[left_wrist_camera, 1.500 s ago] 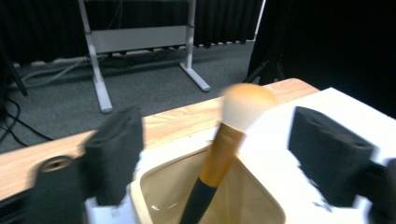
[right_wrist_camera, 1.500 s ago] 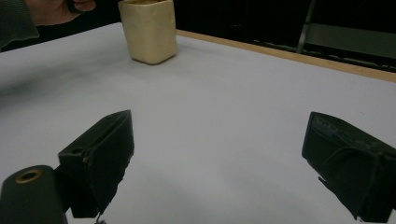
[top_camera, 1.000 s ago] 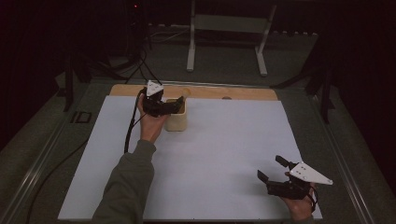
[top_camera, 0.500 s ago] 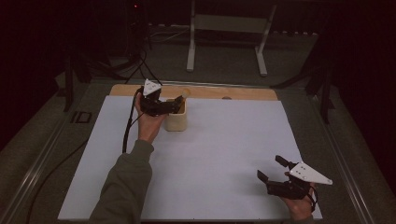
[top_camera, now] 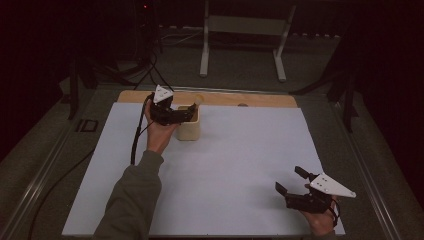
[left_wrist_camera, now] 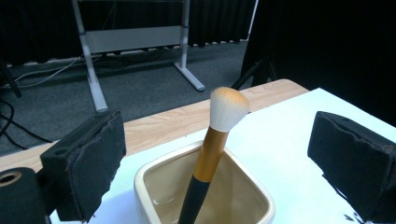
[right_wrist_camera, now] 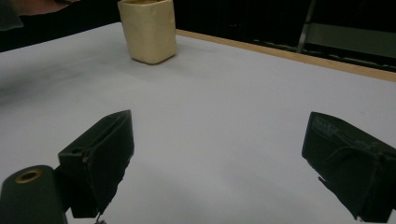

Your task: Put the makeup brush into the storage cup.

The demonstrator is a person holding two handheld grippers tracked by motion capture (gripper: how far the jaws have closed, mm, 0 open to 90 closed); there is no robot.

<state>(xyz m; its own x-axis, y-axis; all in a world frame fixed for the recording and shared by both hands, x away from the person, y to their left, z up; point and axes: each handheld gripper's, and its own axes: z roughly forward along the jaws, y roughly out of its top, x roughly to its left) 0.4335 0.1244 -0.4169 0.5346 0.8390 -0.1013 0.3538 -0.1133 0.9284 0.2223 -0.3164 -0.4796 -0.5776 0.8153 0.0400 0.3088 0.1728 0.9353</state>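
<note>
The jaws of the left gripper (top_camera: 189, 114) have just been opening and stand wide around the brush (left_wrist_camera: 212, 147), clear of it (it leans in the cup (top_camera: 189, 130), head up). The release looks done; next, a straight lift away. The right gripper (top_camera: 292, 181) rests wide open, well apart.

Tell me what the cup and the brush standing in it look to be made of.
Cup: probably glazed ceramic; cream, thick rounded rim, glossy highlights on the inside wall.
Makeup brush: soft white bristles tinted orange at the tip, likely synthetic or hair; a satin golden band that looks like metal; a black lower handle, plastic or painted wood, hard to tell.
</note>
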